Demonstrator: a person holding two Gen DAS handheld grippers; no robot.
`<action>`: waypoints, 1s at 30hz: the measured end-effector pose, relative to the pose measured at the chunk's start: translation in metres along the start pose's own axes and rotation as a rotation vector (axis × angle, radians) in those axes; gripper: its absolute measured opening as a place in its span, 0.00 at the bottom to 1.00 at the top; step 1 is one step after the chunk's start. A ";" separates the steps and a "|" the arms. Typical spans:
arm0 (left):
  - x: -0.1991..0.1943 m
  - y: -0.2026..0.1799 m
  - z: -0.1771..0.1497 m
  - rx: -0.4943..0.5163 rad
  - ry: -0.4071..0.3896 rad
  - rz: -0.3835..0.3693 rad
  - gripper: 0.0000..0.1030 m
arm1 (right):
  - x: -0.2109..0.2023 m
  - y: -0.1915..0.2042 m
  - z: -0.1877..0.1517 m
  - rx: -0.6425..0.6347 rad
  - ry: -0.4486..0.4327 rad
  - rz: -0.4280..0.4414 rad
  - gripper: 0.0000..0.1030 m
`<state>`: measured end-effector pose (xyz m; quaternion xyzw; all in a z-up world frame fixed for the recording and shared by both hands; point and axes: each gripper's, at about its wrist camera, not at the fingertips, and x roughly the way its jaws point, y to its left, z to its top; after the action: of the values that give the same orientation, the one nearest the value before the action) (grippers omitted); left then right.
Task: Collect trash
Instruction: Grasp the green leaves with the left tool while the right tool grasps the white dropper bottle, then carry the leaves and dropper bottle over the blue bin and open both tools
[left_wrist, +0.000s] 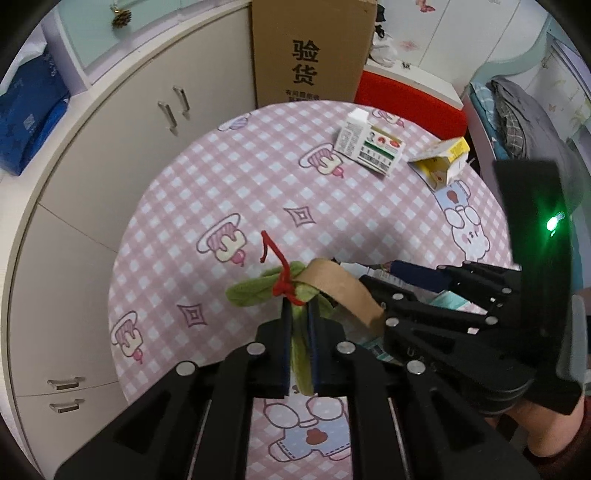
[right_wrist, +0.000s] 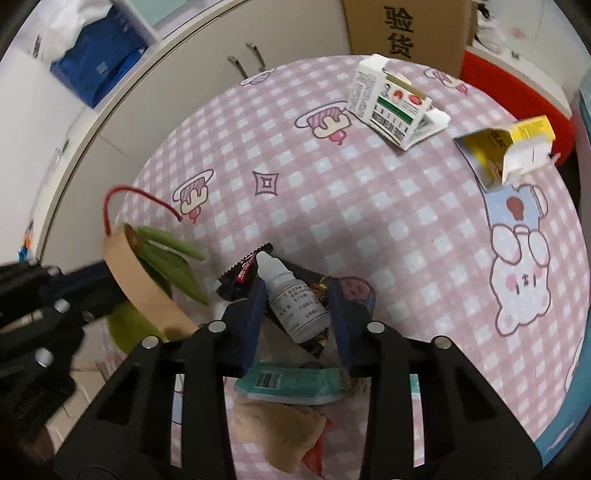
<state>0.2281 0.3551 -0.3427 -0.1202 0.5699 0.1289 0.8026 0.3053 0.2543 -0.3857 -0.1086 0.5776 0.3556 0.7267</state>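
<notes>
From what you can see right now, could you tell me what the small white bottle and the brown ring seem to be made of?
Small white bottle: probably plastic, smooth, slightly glossy, with a printed label. Brown ring: likely cardboard, matte, uniformly tan like a tape core.

Left tongs (left_wrist: 298, 314) clamped on green leaves (left_wrist: 258, 291) tied with red string (left_wrist: 282, 278). Right tongs (left_wrist: 413, 284) just beside, rightward. Two cartons (left_wrist: 369, 146) well beyond on counter (left_wrist: 258, 192).

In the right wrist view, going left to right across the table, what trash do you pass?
Brown paper ring with green leaves → small white dropper bottle → white and green carton → torn yellow box.
</notes>
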 end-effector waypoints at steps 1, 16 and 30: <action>-0.003 0.000 0.000 -0.004 -0.007 0.005 0.07 | 0.000 0.001 0.000 -0.013 0.003 0.002 0.30; -0.072 -0.070 0.030 -0.006 -0.177 0.016 0.07 | -0.088 -0.059 -0.007 0.068 -0.108 0.070 0.23; -0.101 -0.247 0.048 0.119 -0.246 -0.073 0.07 | -0.203 -0.204 -0.055 0.186 -0.221 0.007 0.23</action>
<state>0.3230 0.1328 -0.2203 -0.0762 0.4692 0.0792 0.8762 0.3783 -0.0046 -0.2679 0.0013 0.5251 0.3129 0.7914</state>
